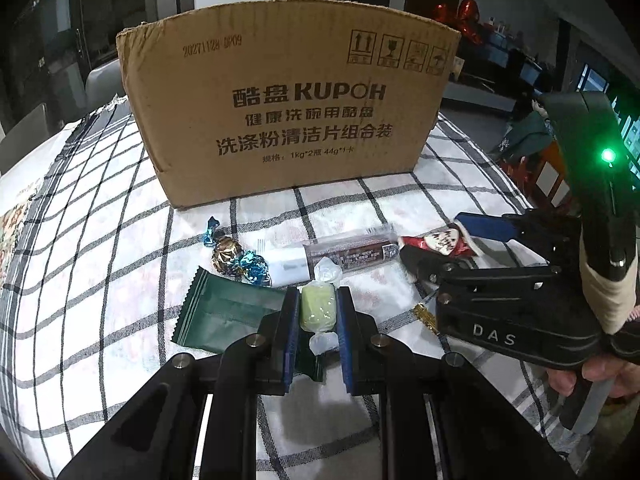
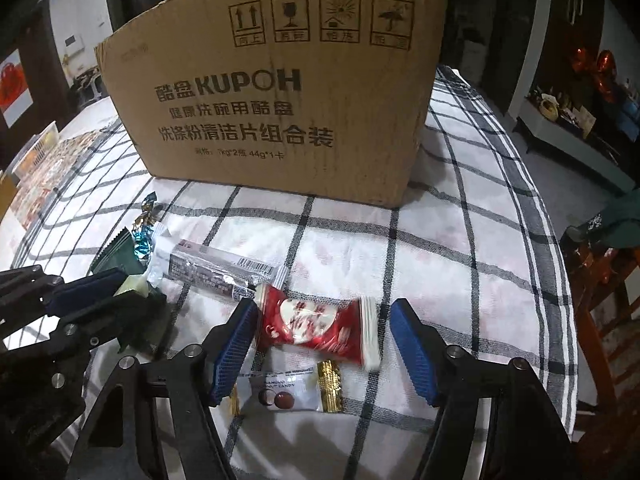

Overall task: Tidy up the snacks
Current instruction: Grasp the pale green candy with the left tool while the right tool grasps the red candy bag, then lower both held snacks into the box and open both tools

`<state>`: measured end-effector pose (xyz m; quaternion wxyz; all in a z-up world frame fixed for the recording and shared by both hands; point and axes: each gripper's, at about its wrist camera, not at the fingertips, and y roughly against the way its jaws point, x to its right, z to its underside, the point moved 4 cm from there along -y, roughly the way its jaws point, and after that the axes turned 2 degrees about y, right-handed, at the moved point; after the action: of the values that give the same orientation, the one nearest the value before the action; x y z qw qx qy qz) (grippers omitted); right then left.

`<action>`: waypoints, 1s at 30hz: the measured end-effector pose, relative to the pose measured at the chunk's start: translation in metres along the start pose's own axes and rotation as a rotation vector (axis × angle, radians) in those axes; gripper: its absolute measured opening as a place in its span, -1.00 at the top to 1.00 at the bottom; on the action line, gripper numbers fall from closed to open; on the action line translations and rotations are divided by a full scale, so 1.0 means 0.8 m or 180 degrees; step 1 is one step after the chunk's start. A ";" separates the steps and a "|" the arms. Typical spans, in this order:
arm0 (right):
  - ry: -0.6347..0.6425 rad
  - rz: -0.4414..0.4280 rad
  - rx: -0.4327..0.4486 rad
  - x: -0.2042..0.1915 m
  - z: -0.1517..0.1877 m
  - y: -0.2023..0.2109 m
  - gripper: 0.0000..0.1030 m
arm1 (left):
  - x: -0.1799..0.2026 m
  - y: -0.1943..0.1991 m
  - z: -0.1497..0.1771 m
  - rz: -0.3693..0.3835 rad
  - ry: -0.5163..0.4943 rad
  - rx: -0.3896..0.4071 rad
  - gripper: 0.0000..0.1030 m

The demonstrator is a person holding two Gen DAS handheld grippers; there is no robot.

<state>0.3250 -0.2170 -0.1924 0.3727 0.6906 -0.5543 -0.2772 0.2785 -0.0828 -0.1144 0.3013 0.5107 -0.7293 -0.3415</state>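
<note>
Pale green twist-wrapped candy [image 1: 317, 306] clamped upright between left gripper [image 1: 317, 320] pads above the green sachet [image 1: 224, 312]; red-white candy [image 2: 316, 326] lies flat, slightly tilted, between right gripper's [image 2: 324, 340] spread pads, left end touching one pad.

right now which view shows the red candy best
The right wrist view: the red candy lies whole and close on the cloth between the open fingers of the right gripper. In the left wrist view the red candy is small, off to the side, partly hidden by that gripper's fingers.
</note>
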 end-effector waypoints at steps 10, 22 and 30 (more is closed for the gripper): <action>-0.0054 0.0100 0.0073 -0.005 0.010 0.013 0.02 | -0.002 0.005 0.002 0.0001 0.0019 0.0012 0.63; -0.0322 0.0005 0.0418 -0.009 0.015 0.098 0.02 | 0.013 0.064 -0.005 0.0160 -0.0073 0.0218 0.63; -0.0252 -0.0013 0.0754 -0.018 -0.011 0.171 0.02 | 0.021 0.117 -0.031 0.0234 -0.0164 0.0419 0.63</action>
<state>0.2523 -0.2162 -0.0757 0.2657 0.7195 -0.5961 -0.2376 0.2426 -0.0803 -0.0227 0.2606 0.4933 -0.7759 -0.2946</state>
